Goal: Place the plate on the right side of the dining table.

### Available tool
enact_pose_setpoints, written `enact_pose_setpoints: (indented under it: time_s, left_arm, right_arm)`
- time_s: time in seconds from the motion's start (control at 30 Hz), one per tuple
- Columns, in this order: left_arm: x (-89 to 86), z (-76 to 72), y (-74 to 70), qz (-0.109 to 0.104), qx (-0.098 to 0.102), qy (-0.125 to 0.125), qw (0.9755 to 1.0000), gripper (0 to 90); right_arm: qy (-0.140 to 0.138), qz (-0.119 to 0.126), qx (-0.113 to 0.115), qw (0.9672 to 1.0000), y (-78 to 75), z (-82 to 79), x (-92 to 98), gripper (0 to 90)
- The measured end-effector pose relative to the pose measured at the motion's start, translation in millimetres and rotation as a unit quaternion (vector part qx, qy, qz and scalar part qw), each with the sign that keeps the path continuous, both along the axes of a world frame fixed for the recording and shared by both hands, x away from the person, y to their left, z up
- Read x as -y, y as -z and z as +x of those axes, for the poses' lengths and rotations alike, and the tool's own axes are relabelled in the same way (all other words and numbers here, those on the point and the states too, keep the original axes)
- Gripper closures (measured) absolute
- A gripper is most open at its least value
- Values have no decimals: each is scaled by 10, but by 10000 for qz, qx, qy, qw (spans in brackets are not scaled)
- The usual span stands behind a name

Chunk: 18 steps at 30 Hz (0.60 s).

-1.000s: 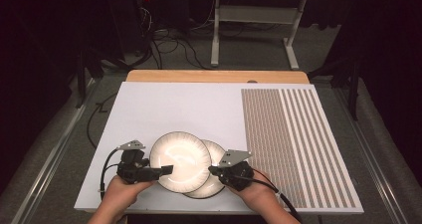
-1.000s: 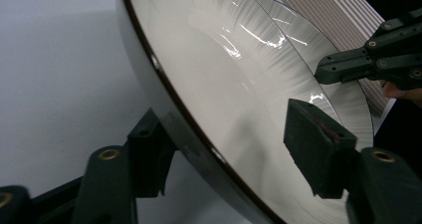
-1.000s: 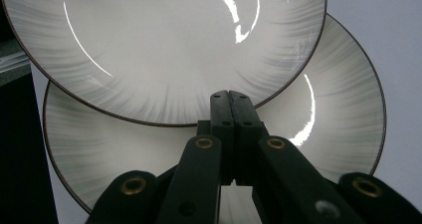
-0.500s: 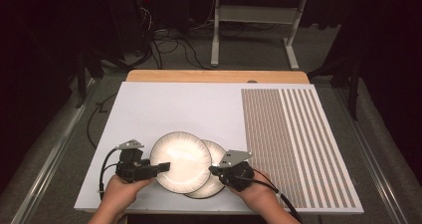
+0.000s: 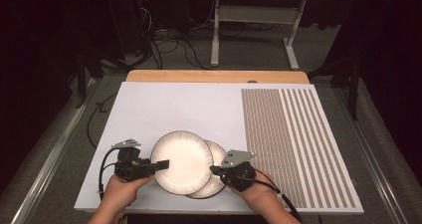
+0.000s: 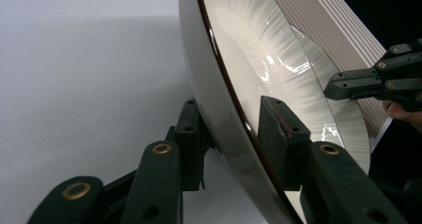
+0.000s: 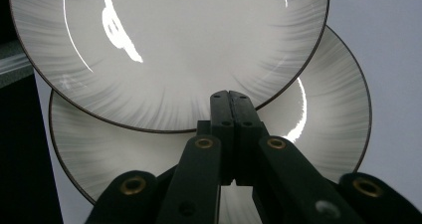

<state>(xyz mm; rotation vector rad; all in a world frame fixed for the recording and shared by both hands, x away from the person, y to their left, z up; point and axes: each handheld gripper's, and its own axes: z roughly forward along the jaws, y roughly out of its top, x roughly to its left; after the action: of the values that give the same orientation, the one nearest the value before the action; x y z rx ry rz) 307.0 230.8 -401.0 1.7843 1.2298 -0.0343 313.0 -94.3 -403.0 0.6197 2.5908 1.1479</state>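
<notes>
The white worktop [image 5: 164, 109] sits on a pale wooden table edge [image 5: 214, 76], with grey carpet, loose black cables [image 5: 159, 37] and a white metal table frame [image 5: 254, 20] in the dark room beyond. A panel of fine brown stripes [image 5: 293, 144] covers the worktop's right side. No writing is readable anywhere.

At the near edge, the left gripper [image 5: 159, 165] [image 6: 231, 134] clamps the left rim of the upper white plate with a thin dark rim [image 5: 181, 160] [image 6: 259, 74] [image 7: 164, 50], one jaw on each face. This plate overlaps the lower matching white plate [image 5: 216, 176] [image 7: 323, 119] lying on the worktop. The right gripper [image 5: 215, 169] [image 7: 229, 102] has its jaws pressed together, empty, the tips over the lower plate just at the upper plate's edge.
</notes>
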Motion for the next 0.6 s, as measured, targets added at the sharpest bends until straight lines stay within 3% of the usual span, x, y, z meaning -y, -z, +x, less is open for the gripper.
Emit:
enact_pose_setpoints:
  time_s: [0.27,0.6]
  left_arm:
    - [-13,-9,3,-125,28,-30,9999,665]
    - [-39,-26,-22,-341,168,-24,9993,708]
  right_arm:
    - [95,264,76,9996,-83,-14,95,884]
    - [282,421,162,9986,-163,-16,245,763]
